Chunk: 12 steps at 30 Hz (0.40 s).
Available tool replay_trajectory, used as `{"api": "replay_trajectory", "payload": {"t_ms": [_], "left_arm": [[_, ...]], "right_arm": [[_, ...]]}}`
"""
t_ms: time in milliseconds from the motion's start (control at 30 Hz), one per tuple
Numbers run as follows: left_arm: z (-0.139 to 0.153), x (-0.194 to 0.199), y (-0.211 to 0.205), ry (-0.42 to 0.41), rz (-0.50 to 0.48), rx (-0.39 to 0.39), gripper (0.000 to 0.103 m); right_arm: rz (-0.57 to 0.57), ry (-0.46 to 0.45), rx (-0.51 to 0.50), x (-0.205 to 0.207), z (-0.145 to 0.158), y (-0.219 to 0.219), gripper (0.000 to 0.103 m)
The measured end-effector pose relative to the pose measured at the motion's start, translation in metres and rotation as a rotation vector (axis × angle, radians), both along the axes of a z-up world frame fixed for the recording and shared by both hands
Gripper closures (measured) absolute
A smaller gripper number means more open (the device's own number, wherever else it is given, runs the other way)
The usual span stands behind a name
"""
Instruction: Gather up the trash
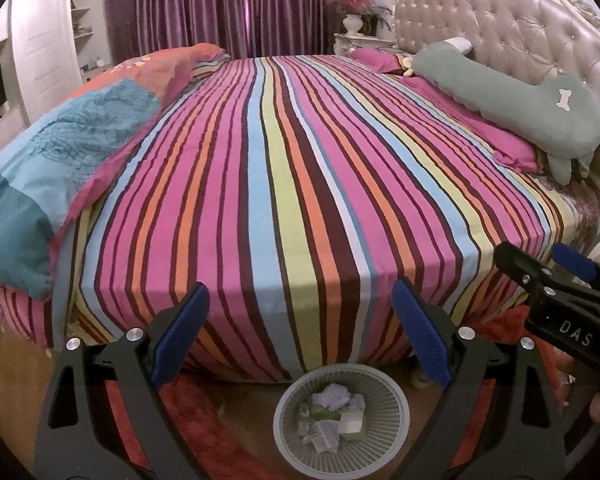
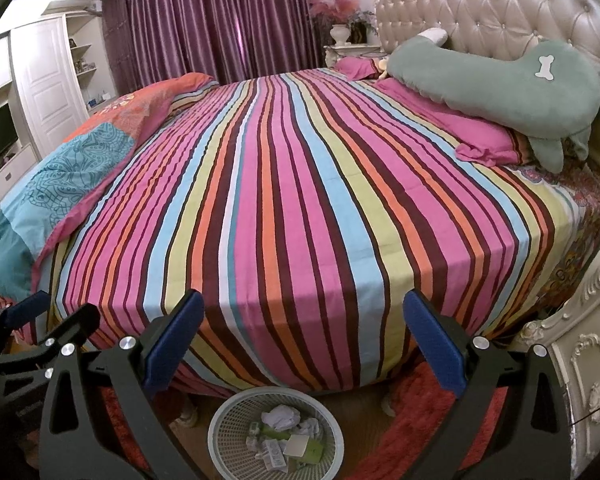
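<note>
Crumpled paper and packaging [image 1: 336, 416] already fill the mesh bin [image 1: 396, 428] below both empty, spread-wide grippers, left [image 1: 300, 336] and right [image 2: 300, 344], and the striped bed [image 1: 300, 160] looks clear, so collecting seems finished.

Both wrist views face bed [image 1: 284, 168] over bin [image 1: 342, 408].

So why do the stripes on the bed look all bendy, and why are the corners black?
Left wrist view: the fisheye lens bows the striped sheet outward and leaves dark corners around a round picture; the light is dim and purplish. Right wrist view: same bulge and black corners, and the basket between the open right gripper fingers looks soft and grainy, like the open left gripper.
</note>
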State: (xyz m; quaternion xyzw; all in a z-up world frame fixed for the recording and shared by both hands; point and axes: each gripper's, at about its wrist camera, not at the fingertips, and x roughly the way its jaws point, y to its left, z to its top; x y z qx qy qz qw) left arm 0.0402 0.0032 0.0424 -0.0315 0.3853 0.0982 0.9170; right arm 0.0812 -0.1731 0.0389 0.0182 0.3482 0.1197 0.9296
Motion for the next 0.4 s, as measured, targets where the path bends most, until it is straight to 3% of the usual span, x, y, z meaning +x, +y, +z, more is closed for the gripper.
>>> {"api": "replay_trajectory", "payload": {"t_ms": [400], "left_arm": [[-0.0009,0.0027,0.0039,0.023,-0.003,-0.034,0.013]], "right_arm": [[0.001,0.002,0.001,0.0003,-0.0008,0.0004,0.008]]}}
